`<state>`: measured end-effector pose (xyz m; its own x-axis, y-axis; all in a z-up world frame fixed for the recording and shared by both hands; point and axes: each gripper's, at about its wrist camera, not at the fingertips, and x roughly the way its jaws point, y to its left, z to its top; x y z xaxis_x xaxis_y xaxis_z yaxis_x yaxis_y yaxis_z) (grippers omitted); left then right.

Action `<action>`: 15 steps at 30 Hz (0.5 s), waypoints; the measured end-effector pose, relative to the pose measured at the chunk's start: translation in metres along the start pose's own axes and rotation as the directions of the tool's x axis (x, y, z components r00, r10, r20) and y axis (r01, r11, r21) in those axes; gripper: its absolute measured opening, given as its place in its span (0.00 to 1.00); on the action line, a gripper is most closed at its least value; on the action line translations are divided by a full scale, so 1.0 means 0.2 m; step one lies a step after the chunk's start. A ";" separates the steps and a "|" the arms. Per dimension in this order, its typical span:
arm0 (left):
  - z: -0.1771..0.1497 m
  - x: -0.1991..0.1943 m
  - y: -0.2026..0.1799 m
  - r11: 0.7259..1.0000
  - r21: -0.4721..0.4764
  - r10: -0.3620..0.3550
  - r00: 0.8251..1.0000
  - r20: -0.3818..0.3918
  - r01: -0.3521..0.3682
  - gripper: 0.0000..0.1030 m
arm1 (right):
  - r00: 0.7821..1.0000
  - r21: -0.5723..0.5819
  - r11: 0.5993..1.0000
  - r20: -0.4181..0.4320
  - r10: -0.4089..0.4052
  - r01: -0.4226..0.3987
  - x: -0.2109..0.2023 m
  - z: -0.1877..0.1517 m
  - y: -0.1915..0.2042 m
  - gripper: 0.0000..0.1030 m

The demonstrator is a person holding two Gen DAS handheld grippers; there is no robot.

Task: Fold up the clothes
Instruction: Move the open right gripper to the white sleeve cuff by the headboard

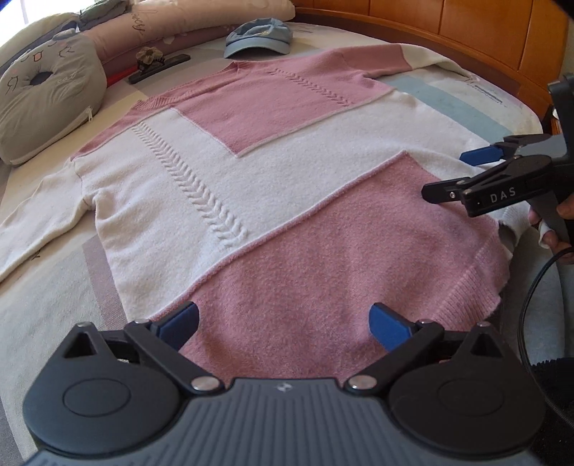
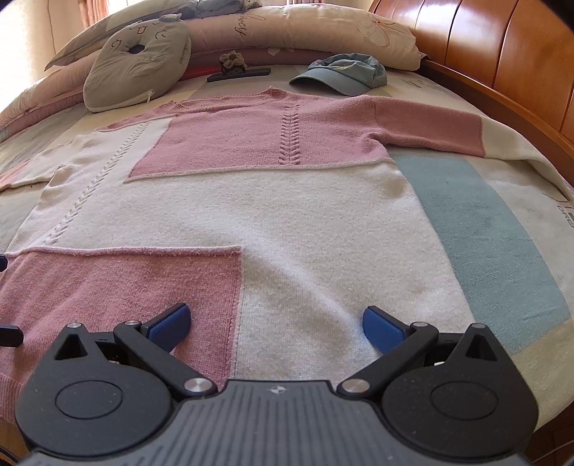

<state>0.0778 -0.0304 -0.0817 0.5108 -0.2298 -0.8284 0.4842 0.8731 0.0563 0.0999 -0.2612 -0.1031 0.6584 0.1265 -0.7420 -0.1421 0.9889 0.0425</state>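
A pink and white patchwork sweater (image 1: 251, 172) lies spread flat on the bed, sleeves out to both sides, collar at the far end. In the right wrist view the same sweater (image 2: 287, 222) fills the middle. My left gripper (image 1: 283, 326) hovers open over the pink hem panel, nothing between its blue pads. My right gripper (image 2: 274, 328) is open too, low over the hem where pink meets white. It also shows in the left wrist view as the right gripper (image 1: 448, 172), at the sweater's right edge, held by a hand (image 1: 552, 233).
A blue cap (image 1: 256, 37) and a black flat object with a fabric flower (image 1: 158, 64) lie beyond the collar. A grey cat cushion (image 1: 43, 96) and pillows (image 2: 287, 32) line the far side. A wooden headboard (image 2: 484, 64) runs along the right. Patterned bedsheet (image 2: 484, 233) surrounds the sweater.
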 end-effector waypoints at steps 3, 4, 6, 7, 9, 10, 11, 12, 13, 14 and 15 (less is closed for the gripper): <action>-0.01 0.00 -0.02 1.000 0.001 -0.004 1.000 -0.001 0.004 0.98 | 1.000 -0.026 1.000 -0.002 0.018 -0.018 -0.01 -0.01 -0.01 1.00; -0.02 0.01 -0.03 1.000 0.002 -0.005 1.000 -0.002 0.005 0.98 | 1.000 -0.037 0.999 -0.004 0.026 -0.027 -0.02 -0.01 -0.01 1.00; -0.03 0.01 -0.05 1.000 0.003 -0.007 1.000 -0.003 0.007 0.99 | 0.999 -0.062 0.997 -0.008 0.043 -0.044 -0.05 -0.03 -0.03 1.00; -0.03 0.01 -0.06 1.000 0.003 -0.008 1.000 -0.003 0.008 0.99 | 0.999 -0.077 0.996 -0.010 0.050 -0.051 -0.07 -0.04 -0.04 1.00; -0.04 0.01 -0.07 1.000 0.004 -0.011 1.000 -0.004 0.011 0.99 | 0.998 -0.106 0.993 -0.010 0.056 -0.057 -0.10 -0.08 -0.05 1.00; -0.05 0.01 -0.08 1.000 0.004 -0.012 1.000 -0.005 0.012 0.99 | 0.998 -0.114 0.992 -0.012 0.056 -0.057 -0.12 -0.09 -0.06 1.00; -0.04 0.01 -0.08 1.000 -0.001 -0.009 1.000 -0.002 0.009 0.99 | 0.998 -0.116 0.992 -0.015 0.055 -0.056 -0.13 -0.10 -0.07 1.00; -0.03 0.01 -0.07 1.000 -0.013 -0.001 1.000 0.003 0.001 0.99 | 0.998 -0.115 0.992 -0.019 0.052 -0.054 -0.15 -0.11 -0.08 1.00; 0.00 0.00 -0.06 1.000 -0.027 -0.002 1.000 0.016 0.002 0.99 | 0.999 -0.110 0.993 -0.021 0.049 -0.051 -0.16 -0.11 -0.09 1.00; 0.04 0.00 -0.04 0.999 -0.044 -0.011 0.999 0.038 0.013 0.99 | 0.999 -0.103 0.994 -0.024 0.046 -0.048 -0.16 -0.11 -0.10 1.00; 0.09 0.00 -0.03 0.998 -0.062 -0.020 0.998 0.061 0.024 0.99 | 0.999 -0.096 0.994 -0.027 0.042 -0.044 -0.17 -0.11 -0.11 1.00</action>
<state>0.0877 -0.0424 -0.0719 0.5432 -0.2727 -0.7941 0.4514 0.8923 0.0023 0.0641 -0.2888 -0.0935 0.6319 0.1658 -0.7571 -0.2412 0.9704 0.0112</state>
